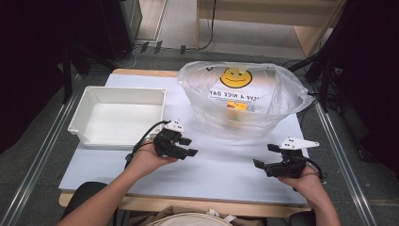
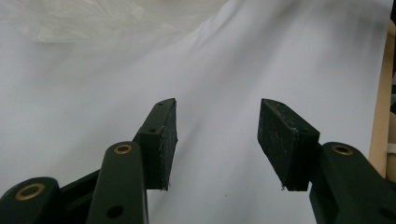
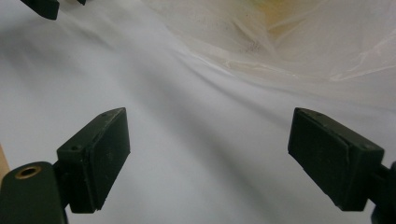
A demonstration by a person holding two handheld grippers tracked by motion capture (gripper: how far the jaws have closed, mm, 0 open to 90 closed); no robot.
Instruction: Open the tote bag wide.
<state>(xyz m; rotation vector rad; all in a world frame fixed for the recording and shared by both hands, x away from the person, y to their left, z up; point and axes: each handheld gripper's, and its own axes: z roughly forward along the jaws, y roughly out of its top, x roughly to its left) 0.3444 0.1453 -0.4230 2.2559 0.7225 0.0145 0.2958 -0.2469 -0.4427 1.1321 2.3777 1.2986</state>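
Note:
A clear plastic bag point(image 1: 244, 96) printed with a yellow smiley face stands open at the back right of the white tabletop point(image 1: 221, 167), with something yellow inside it. My left gripper point(image 1: 188, 147) hovers just in front of the bag's left side, jaws open and empty. In the left gripper view the left gripper point(image 2: 217, 140) looks across bare tabletop toward the bag's edge point(image 2: 93, 23). My right gripper point(image 1: 266, 156) is near the table's right front, open and empty. The right gripper point(image 3: 208, 158) faces the bag's lower wall point(image 3: 289, 42) in its own view.
An empty white bin point(image 1: 117, 115) sits at the back left of the table. Metal rails run along both sides of the table. The table's wooden front edge point(image 1: 188, 205) is close to the person's body.

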